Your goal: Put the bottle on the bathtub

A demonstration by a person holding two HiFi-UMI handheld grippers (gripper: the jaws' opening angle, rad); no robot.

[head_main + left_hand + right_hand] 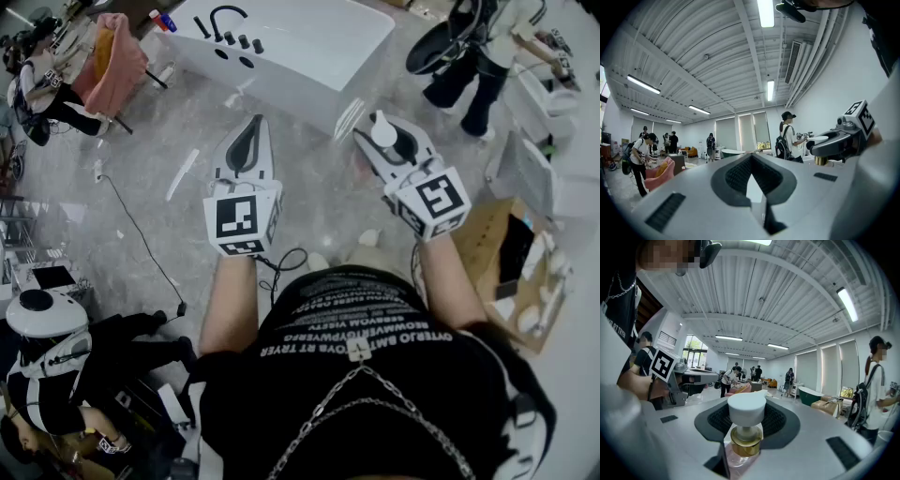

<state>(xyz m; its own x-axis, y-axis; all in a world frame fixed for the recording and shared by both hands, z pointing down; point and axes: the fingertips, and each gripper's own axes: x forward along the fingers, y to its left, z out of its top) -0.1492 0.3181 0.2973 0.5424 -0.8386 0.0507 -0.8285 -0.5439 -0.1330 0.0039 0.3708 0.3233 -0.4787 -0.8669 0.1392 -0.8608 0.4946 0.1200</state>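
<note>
Plainly, one pump bottle point(746, 412) with a white head, gold collar and clear pinkish body stands upright between the jaws of the right gripper point(375, 131), which pinch it, held in the air short of the tub. The left gripper point(751, 161) is beside it, jaws pressed together at the tips with nothing between them. Below both lies a grey marbled floor point(169, 141) with one black cable point(141, 234) trailing across it. Ahead stands one white bathtub point(309, 47) carrying a black faucet point(225, 17). One pink armchair point(117, 56) sits to its left, one open cardboard box point(497, 244) to the right. The room is wide, with a white ribbed ceiling, strip lights, tall blinded windows, and a second, green tub point(811, 394) farther off.
</note>
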